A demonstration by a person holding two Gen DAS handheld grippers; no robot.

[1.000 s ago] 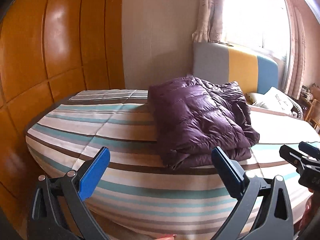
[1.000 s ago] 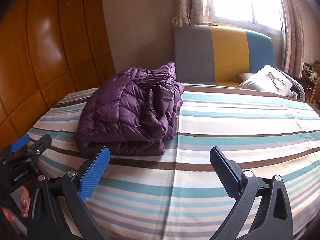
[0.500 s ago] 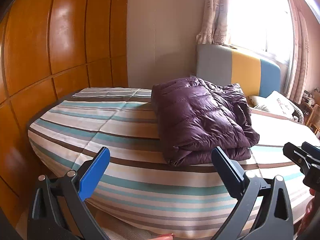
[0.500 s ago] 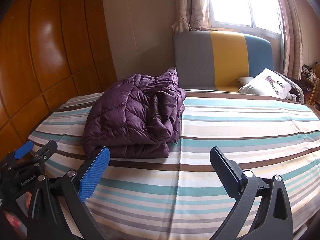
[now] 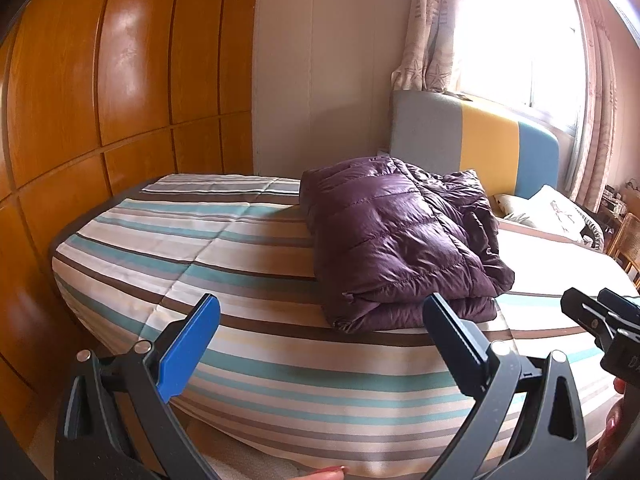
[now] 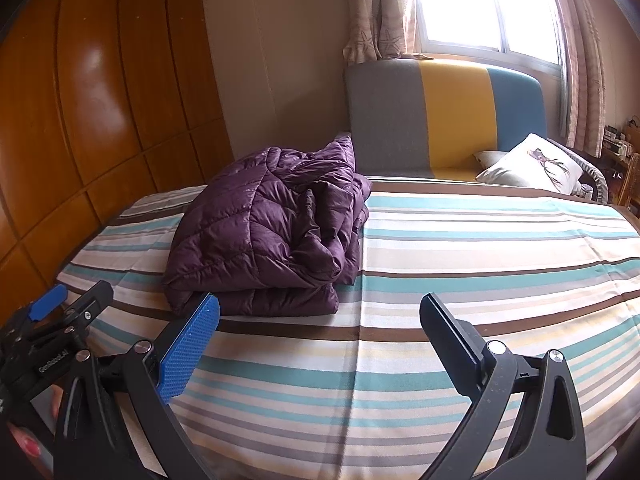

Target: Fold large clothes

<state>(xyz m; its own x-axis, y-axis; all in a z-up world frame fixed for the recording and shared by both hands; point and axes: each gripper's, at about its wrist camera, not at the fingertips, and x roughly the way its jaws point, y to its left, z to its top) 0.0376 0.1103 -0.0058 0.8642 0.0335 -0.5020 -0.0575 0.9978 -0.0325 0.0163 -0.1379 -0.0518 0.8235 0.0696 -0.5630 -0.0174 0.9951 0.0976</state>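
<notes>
Now | left gripper [image 5: 320, 332] spread | right gripper [image 6: 320, 332] spread | folded jacket [image 6: 272, 240] near bed [image 6: 480, 280] edge

1. The left wrist view looks from the foot edge of the striped brown-and-teal bed cover [image 5: 248, 264], facing the grey, yellow and blue headboard [image 5: 476, 140].
2. The right wrist view sits just beside it, facing likewise.
3. Both share the folded purple quilted jacket [image 6: 272, 232].
</notes>
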